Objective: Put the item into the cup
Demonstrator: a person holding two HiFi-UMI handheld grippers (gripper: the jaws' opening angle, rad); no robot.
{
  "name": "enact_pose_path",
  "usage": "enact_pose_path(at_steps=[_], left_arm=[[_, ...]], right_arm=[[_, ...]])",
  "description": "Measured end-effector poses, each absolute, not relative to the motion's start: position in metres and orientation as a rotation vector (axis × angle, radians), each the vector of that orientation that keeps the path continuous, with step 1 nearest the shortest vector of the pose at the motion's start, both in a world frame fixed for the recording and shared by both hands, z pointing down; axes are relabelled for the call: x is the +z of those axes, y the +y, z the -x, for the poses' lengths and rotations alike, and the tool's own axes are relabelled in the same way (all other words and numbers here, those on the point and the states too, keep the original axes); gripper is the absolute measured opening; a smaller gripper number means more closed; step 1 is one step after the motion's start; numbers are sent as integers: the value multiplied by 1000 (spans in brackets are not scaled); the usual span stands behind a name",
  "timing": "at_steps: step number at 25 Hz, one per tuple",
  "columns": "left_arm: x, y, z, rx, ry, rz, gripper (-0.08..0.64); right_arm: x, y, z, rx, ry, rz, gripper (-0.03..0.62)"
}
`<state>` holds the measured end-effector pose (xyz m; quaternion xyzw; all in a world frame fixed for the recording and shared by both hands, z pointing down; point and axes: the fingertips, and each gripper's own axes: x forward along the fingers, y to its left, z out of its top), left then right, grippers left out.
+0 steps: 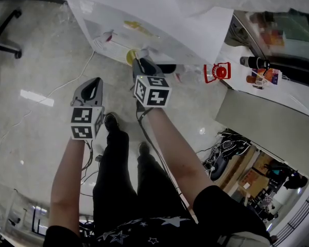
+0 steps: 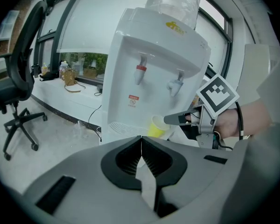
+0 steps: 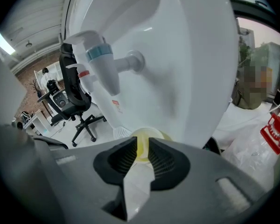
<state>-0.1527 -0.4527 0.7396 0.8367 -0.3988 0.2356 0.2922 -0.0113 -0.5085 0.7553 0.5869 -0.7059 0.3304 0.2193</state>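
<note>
So, here's where we're at: the right tool (image 3: pixel 142 157) is pinching the yellow cup (image 3: pixel 149 136) by its wall, with the rim showing just past the tips. It's holding the cup right up against the front of the white water dispenser (image 2: pixel 149 55). The left tool (image 2: pixel 141 158) is pressed together with nothing in it, hanging back and off to the left of the right tool, not touching anything.

We can't see any separate item in either tool. Our guess is the "item" is water, and the step in hand is lining the cup up under a spout.

From the right tool, the blue tap (image 3: pixel 102 62) sits above and a bit to the left of the tips. The red tap (image 2: pixel 140 71) is further left. We can't tell whether the cup mouth is squarely under the blue spout.

Our tips for doing this well:
- Nudge the cup over until its mouth sits directly below the spout.
- Keep the cup upright.
- Don't squeeze harder, since a thin cup like this will probably buckle.
- The free left tool looks like the one to work the tap lever, and it should press gently so the water doesn't splash.
</note>
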Motion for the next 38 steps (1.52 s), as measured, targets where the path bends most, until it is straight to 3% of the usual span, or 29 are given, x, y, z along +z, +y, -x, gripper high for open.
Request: enact_pose_path(at_steps=[24,38], left_arm=[[635,-309,117,529,-1206,-2258,8],[546,-190,48,459,-1240,-2291,8]], right_arm=[[649,-356,-23,901,-2232,-1510,71],[552,-205,-87,881,-2307,-1461,66]])
